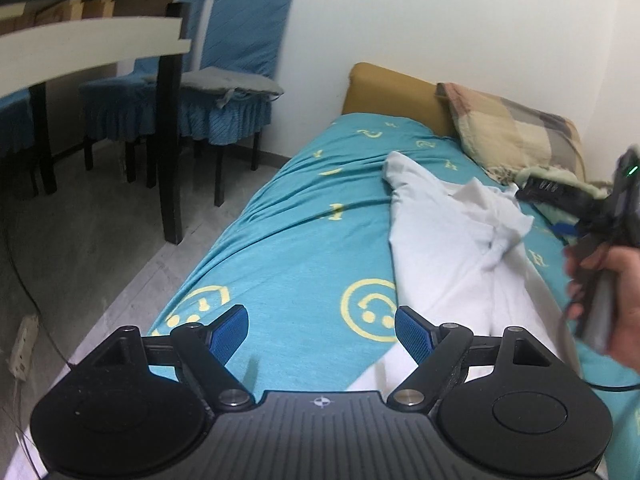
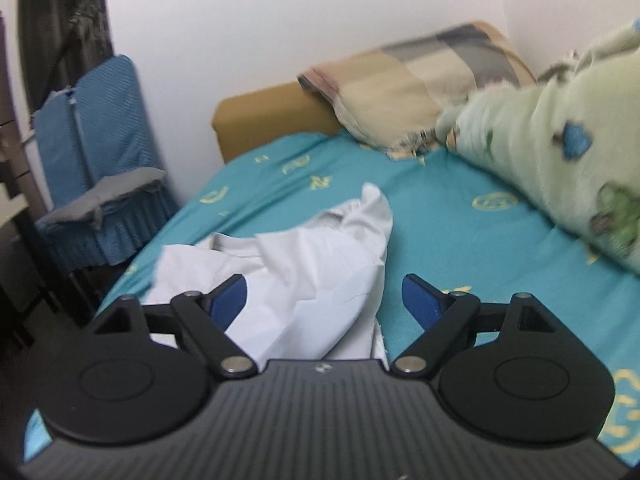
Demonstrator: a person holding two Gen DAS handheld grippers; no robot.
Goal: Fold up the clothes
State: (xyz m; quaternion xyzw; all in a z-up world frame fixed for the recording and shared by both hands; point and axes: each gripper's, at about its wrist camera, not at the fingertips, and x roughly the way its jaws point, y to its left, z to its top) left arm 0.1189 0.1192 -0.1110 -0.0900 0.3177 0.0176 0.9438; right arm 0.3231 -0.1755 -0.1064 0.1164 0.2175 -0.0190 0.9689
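1. Left claw (image 1: 322,330): jaws wide, nothing between the blue pads (image 1: 230,334); hovering over the near end of the bed (image 1: 288,240), just left of the garment's near edge.
2. Right claw (image 2: 324,300): jaws wide and empty, poised above the crumpled cloth; in the left wrist view, seen at the right edge in a hand (image 1: 612,292).
3. White shirt (image 2: 304,264): lying rumpled on the teal smiley-print sheet, 1 part bunched up into a peak, the neckline showing toward the left of the right wrist view; not yet flat.
4. Best done by flattening first: likely 1 claw to each outer corner or shoulder, pinching a single layer at the hem, then pulling apart until smooth.
5. Worth keeping clear of the green printed blanket (image 2: 560,152) and the checked pillow (image 2: 412,80) at the far end, both close enough to snag.
6. Blue-covered chair (image 1: 236,60) beside the bed: no concern.
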